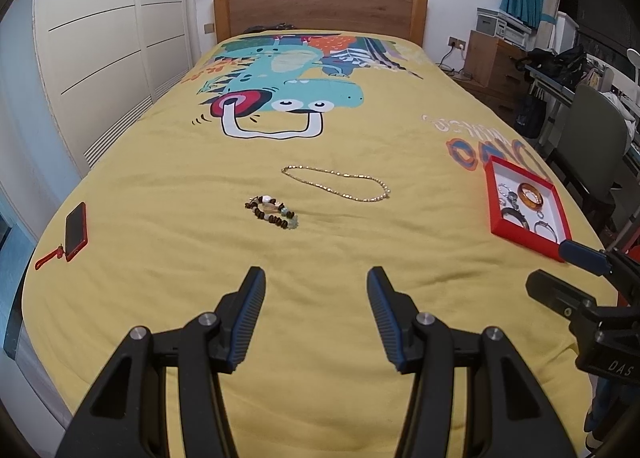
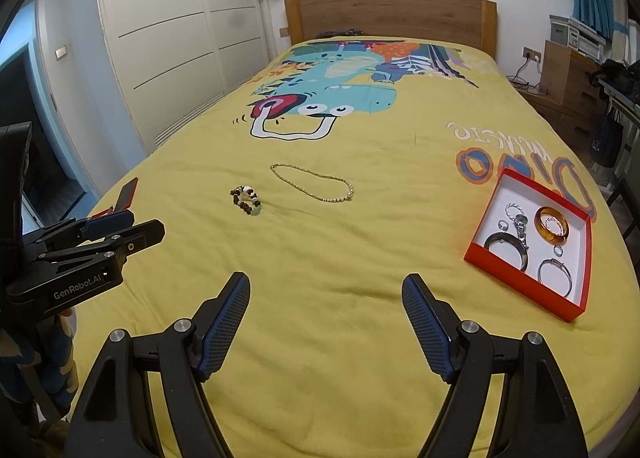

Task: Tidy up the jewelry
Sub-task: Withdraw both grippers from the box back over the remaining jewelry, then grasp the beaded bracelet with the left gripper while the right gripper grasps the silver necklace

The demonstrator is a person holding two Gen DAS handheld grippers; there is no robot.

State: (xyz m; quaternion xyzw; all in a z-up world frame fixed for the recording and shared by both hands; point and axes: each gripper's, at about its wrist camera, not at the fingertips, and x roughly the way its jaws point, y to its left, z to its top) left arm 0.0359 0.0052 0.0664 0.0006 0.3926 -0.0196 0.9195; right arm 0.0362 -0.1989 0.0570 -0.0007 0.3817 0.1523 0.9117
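Observation:
A gold bead necklace (image 1: 340,186) (image 2: 314,182) and a brown beaded bracelet (image 1: 272,212) (image 2: 246,200) lie loose on the yellow bedspread. A red box (image 1: 494,198) (image 2: 520,278) at the right holds an amber bangle (image 2: 553,223), a dark bangle, a silver bangle, a watch and small rings. My left gripper (image 1: 316,278) is open and empty, above the bed short of the bracelet. My right gripper (image 2: 326,284) is open and empty, left of the box. Each gripper also shows in the other's view: the right one (image 1: 560,274) and the left one (image 2: 140,224).
A phone in a red case (image 1: 76,232) (image 2: 127,194) lies near the bed's left edge. A wooden headboard (image 1: 320,8) stands at the far end. White wardrobes are on the left. A wooden nightstand (image 1: 492,62), a chair and clutter are on the right.

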